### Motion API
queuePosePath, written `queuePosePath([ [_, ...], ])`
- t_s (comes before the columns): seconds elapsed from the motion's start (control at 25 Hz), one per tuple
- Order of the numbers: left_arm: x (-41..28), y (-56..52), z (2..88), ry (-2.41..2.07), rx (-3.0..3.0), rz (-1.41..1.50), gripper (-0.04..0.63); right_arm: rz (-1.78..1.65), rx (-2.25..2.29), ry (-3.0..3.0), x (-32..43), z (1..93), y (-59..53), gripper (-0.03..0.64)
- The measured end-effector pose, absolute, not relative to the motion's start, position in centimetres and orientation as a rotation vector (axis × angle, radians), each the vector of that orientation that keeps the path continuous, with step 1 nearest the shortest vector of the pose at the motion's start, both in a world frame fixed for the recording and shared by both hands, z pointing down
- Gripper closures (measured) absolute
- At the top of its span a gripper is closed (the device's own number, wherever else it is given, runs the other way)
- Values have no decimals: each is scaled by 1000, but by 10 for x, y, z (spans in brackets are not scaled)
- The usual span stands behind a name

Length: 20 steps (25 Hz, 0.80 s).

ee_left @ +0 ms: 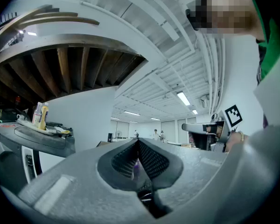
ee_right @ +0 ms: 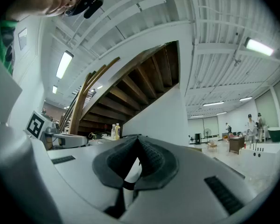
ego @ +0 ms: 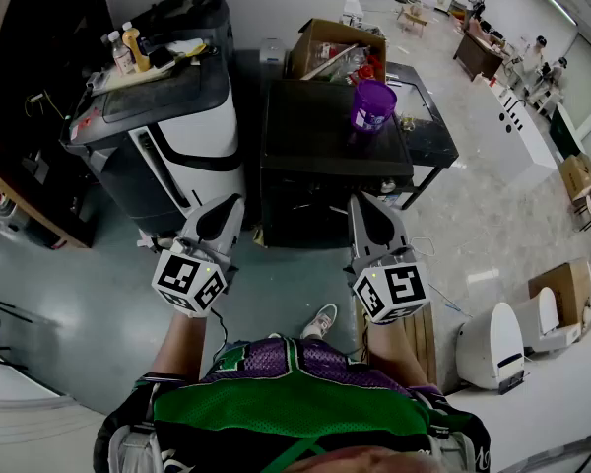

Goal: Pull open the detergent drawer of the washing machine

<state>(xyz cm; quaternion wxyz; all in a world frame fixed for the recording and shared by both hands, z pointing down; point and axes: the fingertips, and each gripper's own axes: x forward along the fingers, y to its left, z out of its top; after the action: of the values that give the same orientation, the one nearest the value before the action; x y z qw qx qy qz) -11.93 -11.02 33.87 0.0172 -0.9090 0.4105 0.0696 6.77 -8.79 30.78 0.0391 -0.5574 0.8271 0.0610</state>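
the washing machine (ego: pixel 182 131) stands ahead-left beside a black tabletop (ego: pixel 315 136), its detergent drawer not discernible and untouched, while the left gripper (ego: pixel 230 202) and right gripper (ego: pixel 361 201) hover short of it, fingers closed on nothing, so the approach seems the step in hand, and next the fingers must open at the drawer front.

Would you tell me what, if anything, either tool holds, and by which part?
Nothing is held: the left tool and the right tool are both shut and empty.

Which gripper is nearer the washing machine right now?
Left. The left gripper sits just short of the washing machine, at its front corner; the right gripper is farther aside, in front of the black table.
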Motion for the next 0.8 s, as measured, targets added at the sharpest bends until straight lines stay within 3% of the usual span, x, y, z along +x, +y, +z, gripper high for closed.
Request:
queuePosePath([
  [0.8,-117,-103,343,1261,-2851,227,577,197,-1673,2534,60,304,-78,617],
])
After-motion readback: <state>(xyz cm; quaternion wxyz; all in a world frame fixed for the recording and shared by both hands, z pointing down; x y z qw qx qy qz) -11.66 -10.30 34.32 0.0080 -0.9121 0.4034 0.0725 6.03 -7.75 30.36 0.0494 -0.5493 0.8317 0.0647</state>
